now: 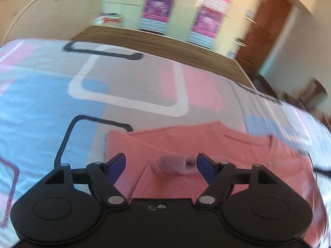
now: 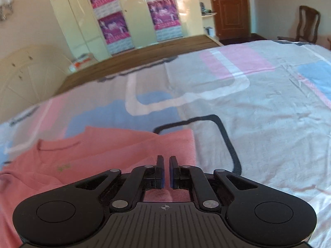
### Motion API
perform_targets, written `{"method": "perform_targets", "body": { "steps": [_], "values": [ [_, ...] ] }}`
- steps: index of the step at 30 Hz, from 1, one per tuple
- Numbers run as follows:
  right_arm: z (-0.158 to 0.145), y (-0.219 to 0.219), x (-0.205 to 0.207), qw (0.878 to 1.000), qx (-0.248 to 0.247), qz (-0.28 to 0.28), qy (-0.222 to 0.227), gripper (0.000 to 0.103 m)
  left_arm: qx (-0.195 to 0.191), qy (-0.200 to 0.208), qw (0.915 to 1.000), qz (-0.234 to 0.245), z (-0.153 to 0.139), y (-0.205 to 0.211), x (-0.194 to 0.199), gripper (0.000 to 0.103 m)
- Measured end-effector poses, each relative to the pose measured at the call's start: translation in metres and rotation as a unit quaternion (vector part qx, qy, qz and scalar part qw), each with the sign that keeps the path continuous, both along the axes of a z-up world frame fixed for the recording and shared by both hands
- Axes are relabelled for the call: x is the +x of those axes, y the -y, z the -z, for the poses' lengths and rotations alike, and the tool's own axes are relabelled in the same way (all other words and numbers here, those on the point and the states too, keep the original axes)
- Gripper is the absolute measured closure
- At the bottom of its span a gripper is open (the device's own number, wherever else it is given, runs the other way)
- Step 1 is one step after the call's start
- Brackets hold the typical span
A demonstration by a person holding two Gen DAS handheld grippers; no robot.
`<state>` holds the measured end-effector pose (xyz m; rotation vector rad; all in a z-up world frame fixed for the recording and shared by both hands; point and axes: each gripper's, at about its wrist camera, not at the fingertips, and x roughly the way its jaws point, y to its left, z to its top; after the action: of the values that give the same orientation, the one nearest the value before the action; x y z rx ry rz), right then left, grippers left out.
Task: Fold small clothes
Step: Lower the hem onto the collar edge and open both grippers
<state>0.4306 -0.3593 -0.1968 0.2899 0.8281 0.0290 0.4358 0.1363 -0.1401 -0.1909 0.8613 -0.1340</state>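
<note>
The left gripper [image 1: 161, 166] is held wide above the pink shirt [image 1: 186, 144] on the bedsheet [image 1: 134, 78], while the right gripper [image 2: 166, 171] is seen nearly closed, gripping nothing visible.

Bright daylight, glare on the wardrobe doors [image 2: 132, 12], left view motion-blurred, fisheye-curved edges.

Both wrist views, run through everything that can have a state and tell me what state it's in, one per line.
Left gripper: open, nothing between its fingers, above the sweater's neckline.
Right gripper: nearly closed, thin gap, whether it pinches fabric is unclear.
Pink sweater: lying on the bedsheet, partly folded, layers overlapping.
Bedsheet: spread out, lightly wrinkled.
Brown door: closed.
Wardrobe doors: closed.
</note>
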Motion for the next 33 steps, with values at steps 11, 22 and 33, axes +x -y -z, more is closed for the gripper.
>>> {"method": "perform_targets", "body": {
  "steps": [11, 22, 33],
  "values": [
    [0.01, -0.036, -0.006, 0.998, -0.018, -0.056, -0.034, 0.04, 0.036, -0.025, 0.9912, 0.125, 0.043, 0.027, 0.044, 0.05],
    [0.008, -0.038, -0.008, 0.995, -0.043, -0.085, -0.024, 0.096, 0.021, 0.031, 0.9886, 0.146, 0.027, 0.03, 0.033, 0.095],
    [-0.016, -0.027, 0.014, 0.997, -0.046, 0.012, 0.066, 0.097, -0.024, 0.106, 0.9941, -0.009, 0.007, 0.005, 0.047, 0.095]
  ]
}}
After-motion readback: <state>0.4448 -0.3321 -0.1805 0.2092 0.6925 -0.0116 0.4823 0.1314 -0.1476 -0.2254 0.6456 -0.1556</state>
